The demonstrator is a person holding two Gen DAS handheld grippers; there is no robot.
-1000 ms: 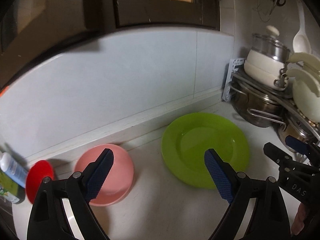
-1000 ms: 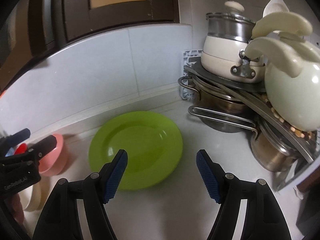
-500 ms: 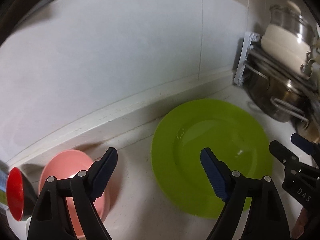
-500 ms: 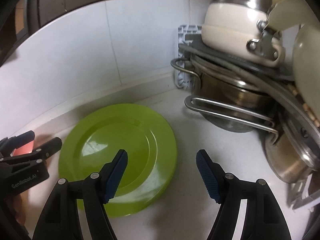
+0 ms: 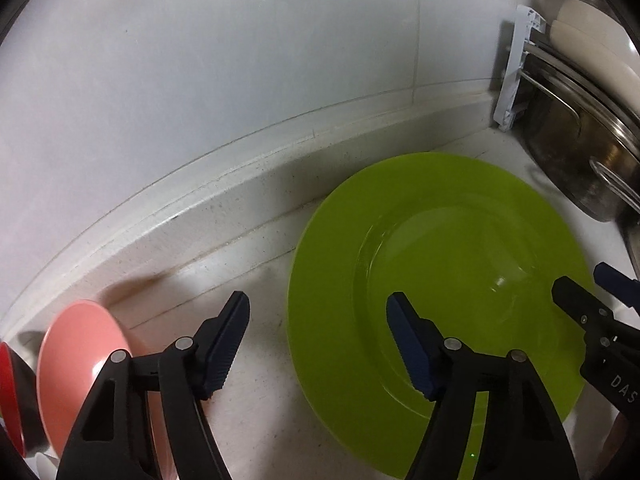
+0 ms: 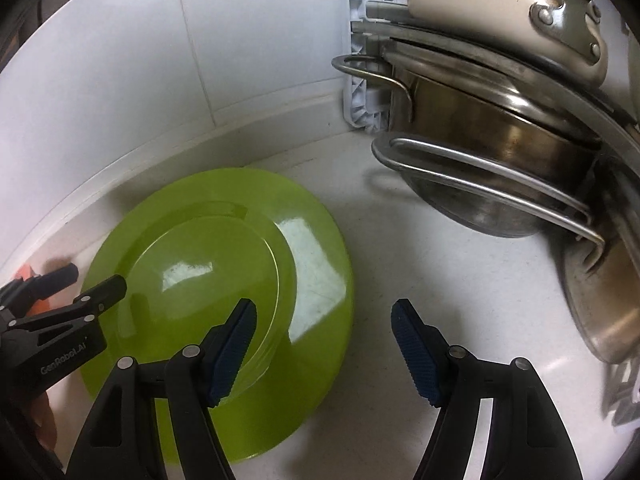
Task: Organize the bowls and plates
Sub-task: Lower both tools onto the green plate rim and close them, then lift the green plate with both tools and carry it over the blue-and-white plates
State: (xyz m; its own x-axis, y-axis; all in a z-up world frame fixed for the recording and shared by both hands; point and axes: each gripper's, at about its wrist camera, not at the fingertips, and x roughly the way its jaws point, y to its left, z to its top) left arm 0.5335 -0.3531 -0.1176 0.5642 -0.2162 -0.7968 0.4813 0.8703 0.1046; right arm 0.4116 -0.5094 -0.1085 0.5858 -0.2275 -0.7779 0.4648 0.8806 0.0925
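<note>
Jaws of both grippers wide apart, empty, now nearer the green plate [image 5: 440,248].

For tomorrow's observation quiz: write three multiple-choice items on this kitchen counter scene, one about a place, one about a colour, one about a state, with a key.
1. Where does the green plate lie?
A. flat on the counter
B. in the pot rack
C. on the pink bowl

2. What colour is the bowl left of the plate?
A. blue
B. pink
C. white

3. How stands the right claw?
A. shut on the plate
C. shut on a pot
B. open, holding nothing

Key: 1 A, it rests on the white counter beside the steel pots; 2 B, its inside shows pink; 3 B, its fingers are spread apart over the plate's edge.
</note>
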